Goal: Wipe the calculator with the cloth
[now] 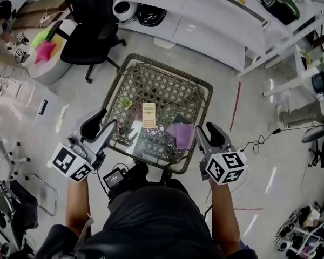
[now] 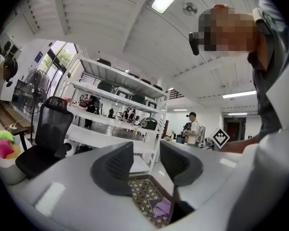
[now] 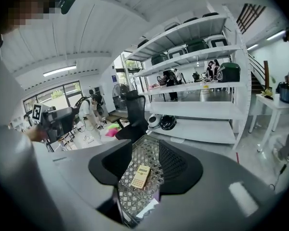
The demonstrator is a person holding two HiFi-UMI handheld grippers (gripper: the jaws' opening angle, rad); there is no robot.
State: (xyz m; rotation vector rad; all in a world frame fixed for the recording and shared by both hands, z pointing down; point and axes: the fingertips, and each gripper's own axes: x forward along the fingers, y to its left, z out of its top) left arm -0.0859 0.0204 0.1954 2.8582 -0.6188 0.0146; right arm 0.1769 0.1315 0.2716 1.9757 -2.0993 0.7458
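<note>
With the left gripper and right gripper both gaping empty at the table's near edge, the calculator mid-top and the purple cloth by the near right corner, a shallow pinch may push the cloth off.

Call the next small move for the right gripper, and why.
Probably lower the right gripper onto the purple cloth and close on it. Its jaws stand apart with nothing between them. The cloth lies unheld just beside it, to the right of the calculator, and wiping can't start until the cloth is gripped.
</note>
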